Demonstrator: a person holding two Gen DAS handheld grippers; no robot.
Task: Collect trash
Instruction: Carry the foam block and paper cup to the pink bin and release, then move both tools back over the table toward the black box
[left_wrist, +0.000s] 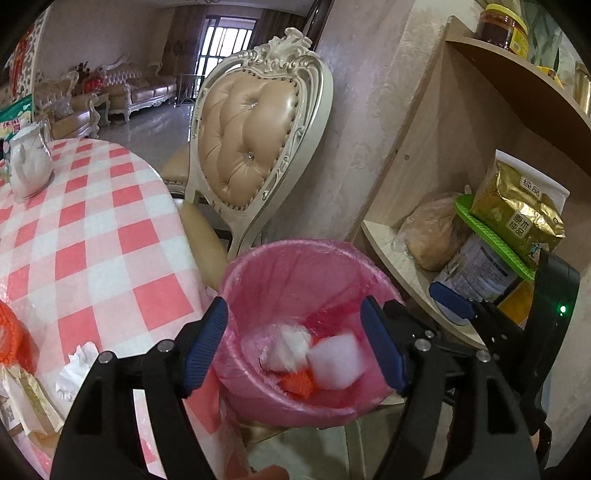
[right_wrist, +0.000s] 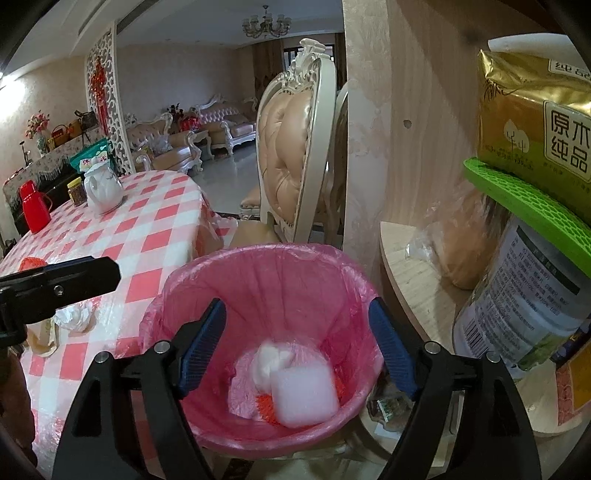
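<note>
Both claws, left claw (left_wrist: 295, 345) and right claw (right_wrist: 297, 347), hang wide and empty over the bin (right_wrist: 258, 258). The crumpled tissue (left_wrist: 75, 369) left on the table (left_wrist: 110, 221) lies to their left, nearer the left claw.

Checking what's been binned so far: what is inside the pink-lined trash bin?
Inside the bin: a crumpled white tissue, a blurred white block and something orange beneath, mostly covered.

Pink-lined bin (right_wrist: 258, 280); red-and-white checked tablecloth (left_wrist: 92, 229); white teapot (right_wrist: 103, 190); beige tufted chair (left_wrist: 247, 140)

Glossy pink plastic bin liner (right_wrist: 258, 280)
</note>
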